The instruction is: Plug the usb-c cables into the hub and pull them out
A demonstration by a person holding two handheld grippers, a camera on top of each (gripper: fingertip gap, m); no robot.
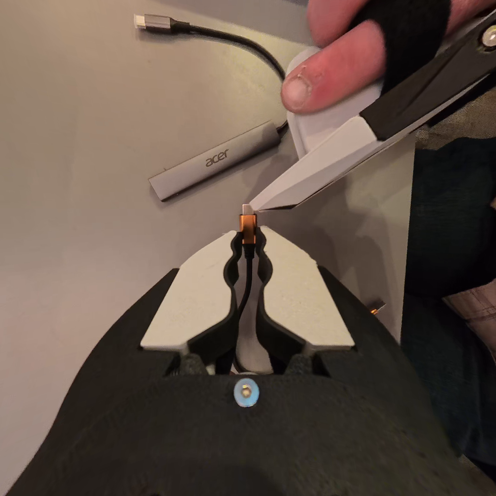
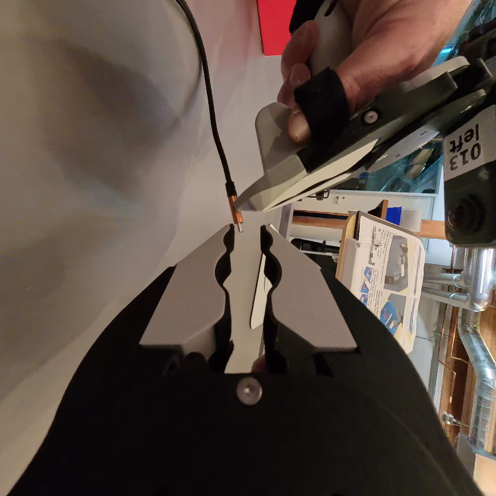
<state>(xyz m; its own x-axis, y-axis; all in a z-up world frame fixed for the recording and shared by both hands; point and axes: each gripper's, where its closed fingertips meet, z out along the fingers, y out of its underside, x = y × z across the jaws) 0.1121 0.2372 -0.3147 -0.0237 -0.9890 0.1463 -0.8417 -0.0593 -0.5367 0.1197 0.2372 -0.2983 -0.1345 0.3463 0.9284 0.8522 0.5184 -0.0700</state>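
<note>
Clamping the orange plug (image 1: 249,231), the left hand-held gripper (image 1: 249,234) faces the hub (image 1: 212,162); the right (image 2: 245,228) gapes empty.

Left gripper (image 1: 248,233) is clamped tight, while right gripper (image 2: 245,228) stands slightly parted, tips nearly meeting the left's

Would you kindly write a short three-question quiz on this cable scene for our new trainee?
1. True or false: the left tool is shut on the orange metal USB-C plug of the black braided cable.
2. Which describes the right tool? A) shut on the plug; B) open, plug tip near its fingertips; C) gripping the hub.
3. Fill in: the flat grey metal hub lies on the pale grey table with ____ plugged into its visible near end.

Key: 1 true. 2 B. 3 nothing.
</note>
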